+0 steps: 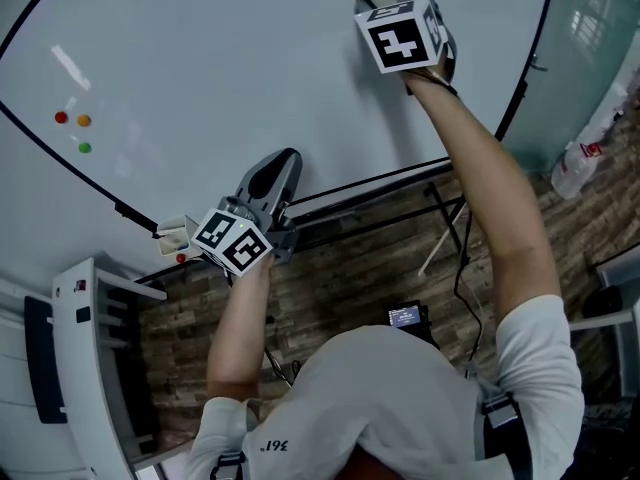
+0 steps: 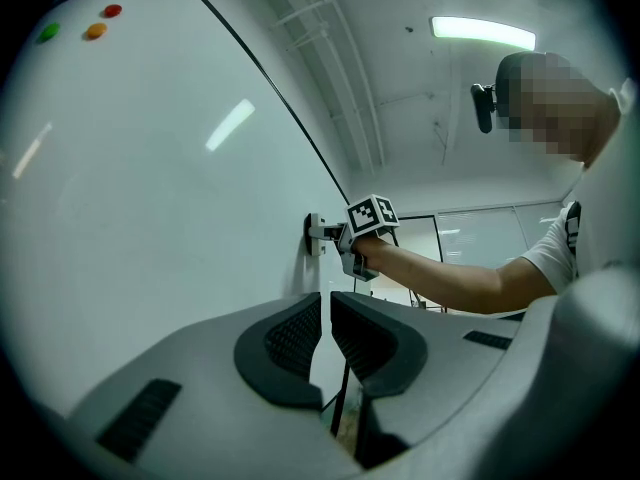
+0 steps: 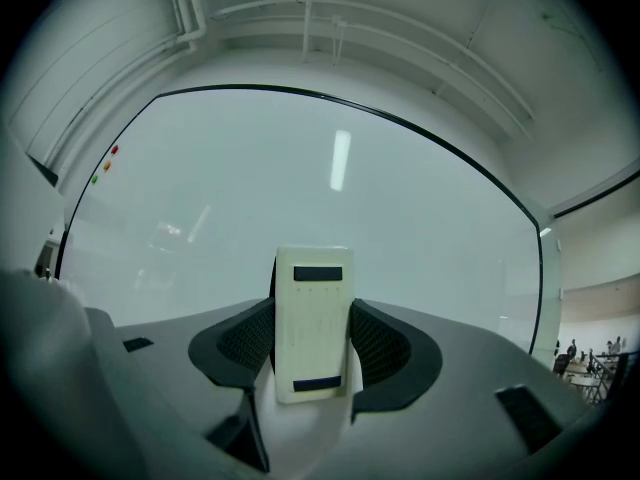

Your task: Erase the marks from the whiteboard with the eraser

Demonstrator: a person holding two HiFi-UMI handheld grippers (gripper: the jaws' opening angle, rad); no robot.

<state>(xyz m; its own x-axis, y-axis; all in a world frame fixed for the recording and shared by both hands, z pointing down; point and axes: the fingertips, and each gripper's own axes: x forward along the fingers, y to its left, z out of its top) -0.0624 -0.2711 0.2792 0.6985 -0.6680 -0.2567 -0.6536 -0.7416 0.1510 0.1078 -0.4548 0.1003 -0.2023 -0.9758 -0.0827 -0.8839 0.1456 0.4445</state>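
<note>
White T-shirt (image 1: 400, 388) sits closest under the head view, both your bare forearms reaching away from it toward the board.

Left gripper (image 2: 325, 333): low, by the whiteboard's (image 1: 250, 58) bottom edge, over the wood-pattern floor (image 1: 350, 268). Its jaws are drawn together to a thin slit with nothing between them. Its marker cube (image 1: 232, 241) faces up at you.

Right gripper (image 3: 312, 353): raised high at the end of your outstretched arm, well apart from the left one. Its jaws are clamped on the eraser (image 3: 312, 308), one pad on each long side. The eraser is cream with a dark strip near each end and stands upright between the pads. From the left gripper view, the eraser's face lies flat against the board, near its right edge.

Farther out, the board shows as plain pale surface with streaks of reflected light. Three small round magnets cluster near its far left: red (image 1: 61, 118), orange (image 1: 84, 121) just beside it, green (image 1: 85, 148) below.
</note>
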